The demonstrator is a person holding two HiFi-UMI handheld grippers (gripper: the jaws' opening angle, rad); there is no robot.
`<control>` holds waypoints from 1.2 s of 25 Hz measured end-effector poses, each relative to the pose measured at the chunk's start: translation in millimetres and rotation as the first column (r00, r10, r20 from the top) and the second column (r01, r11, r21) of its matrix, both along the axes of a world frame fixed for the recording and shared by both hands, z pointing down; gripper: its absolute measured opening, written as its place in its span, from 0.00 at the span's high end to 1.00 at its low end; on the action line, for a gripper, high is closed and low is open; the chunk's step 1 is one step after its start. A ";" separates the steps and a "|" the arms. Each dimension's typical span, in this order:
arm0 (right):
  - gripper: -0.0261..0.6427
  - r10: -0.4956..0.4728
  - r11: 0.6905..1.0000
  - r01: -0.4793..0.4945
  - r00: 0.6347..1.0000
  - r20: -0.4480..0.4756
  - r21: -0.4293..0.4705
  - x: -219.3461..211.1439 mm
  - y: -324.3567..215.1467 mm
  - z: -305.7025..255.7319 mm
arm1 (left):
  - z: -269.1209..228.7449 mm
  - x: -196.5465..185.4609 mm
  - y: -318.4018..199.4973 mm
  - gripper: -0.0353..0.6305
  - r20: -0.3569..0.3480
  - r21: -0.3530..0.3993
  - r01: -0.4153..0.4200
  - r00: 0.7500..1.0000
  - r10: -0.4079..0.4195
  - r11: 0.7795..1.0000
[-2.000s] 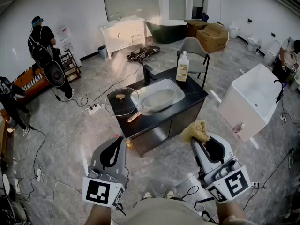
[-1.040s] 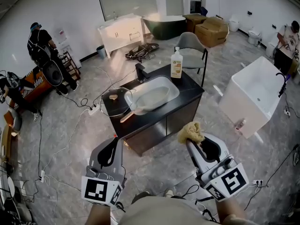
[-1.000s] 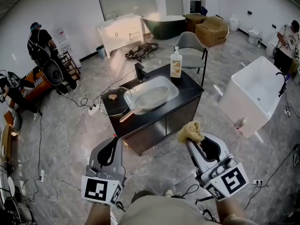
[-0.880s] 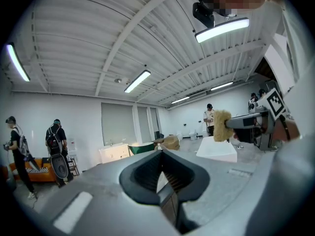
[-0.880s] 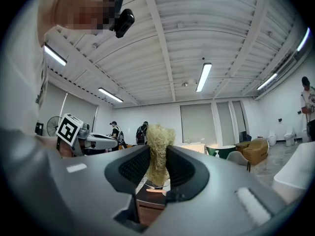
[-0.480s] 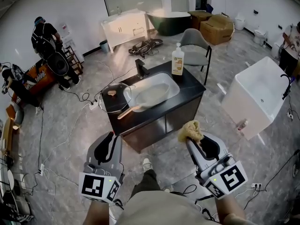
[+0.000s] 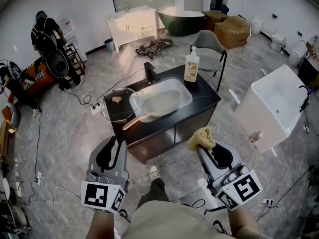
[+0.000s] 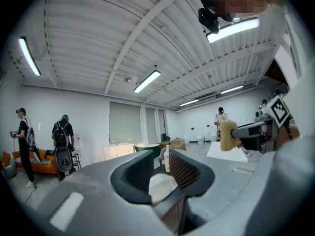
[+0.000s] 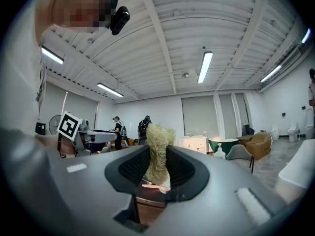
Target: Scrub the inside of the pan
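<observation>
A black counter (image 7: 204, 101) with a white sink (image 7: 164, 102) stands a few steps ahead of me. The pan's wooden handle (image 7: 131, 122) juts over the counter's front left; its body lies at the sink's left end, hard to tell from the basin. A round glass lid (image 7: 118, 105) rests beside it. My left gripper (image 7: 111, 144) is low at the left, its jaws opening with nothing between them (image 8: 160, 173). My right gripper (image 7: 203, 144) is shut on a yellow fibrous scrubber (image 7: 201, 137), which stands up between the pads (image 9: 157, 141).
A soap bottle (image 7: 191, 66) and a black faucet (image 7: 149, 72) stand at the sink's back. A grey chair (image 7: 209, 44) is behind the counter and a white tub (image 7: 276, 108) to the right. Cables (image 7: 79, 113) trail over the floor at the left, where people (image 7: 47, 34) stand.
The left gripper's jaws have parted from shut to a visible gap. The view has shifted slightly and a foot now shows on the floor below. The right gripper still holds the scrubber.
</observation>
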State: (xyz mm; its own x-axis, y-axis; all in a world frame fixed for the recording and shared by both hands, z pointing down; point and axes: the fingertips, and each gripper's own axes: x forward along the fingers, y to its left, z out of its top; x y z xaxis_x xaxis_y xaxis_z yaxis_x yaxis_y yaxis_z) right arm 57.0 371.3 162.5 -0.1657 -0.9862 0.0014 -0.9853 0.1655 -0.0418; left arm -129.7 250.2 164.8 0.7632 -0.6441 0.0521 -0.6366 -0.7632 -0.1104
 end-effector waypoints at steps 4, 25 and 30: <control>0.81 -0.001 1.000 0.001 1.000 0.012 -0.030 7.7 -32.5 13.7 | 12.0 3.8 -34.3 0.79 0.015 -0.012 0.006 1.000 -0.006 1.000; 0.81 -0.025 0.970 0.036 0.999 0.048 -0.240 36.3 -276.3 68.8 | 99.0 56.7 -257.6 0.74 0.219 -0.208 -0.081 0.967 0.127 0.975; 0.81 -0.030 0.959 0.048 0.997 0.067 -0.279 38.2 -320.2 82.2 | 135.2 61.1 -289.0 0.74 0.297 -0.265 -0.128 0.932 0.207 0.956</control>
State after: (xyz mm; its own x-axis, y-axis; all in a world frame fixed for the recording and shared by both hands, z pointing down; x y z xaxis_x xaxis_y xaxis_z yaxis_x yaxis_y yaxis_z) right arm 95.2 51.1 244.8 -0.2127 -0.9403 0.2655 -0.9723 0.1769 -0.1524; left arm -68.6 -38.7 300.0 0.7762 -0.4466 0.4450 -0.4586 -0.8843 -0.0875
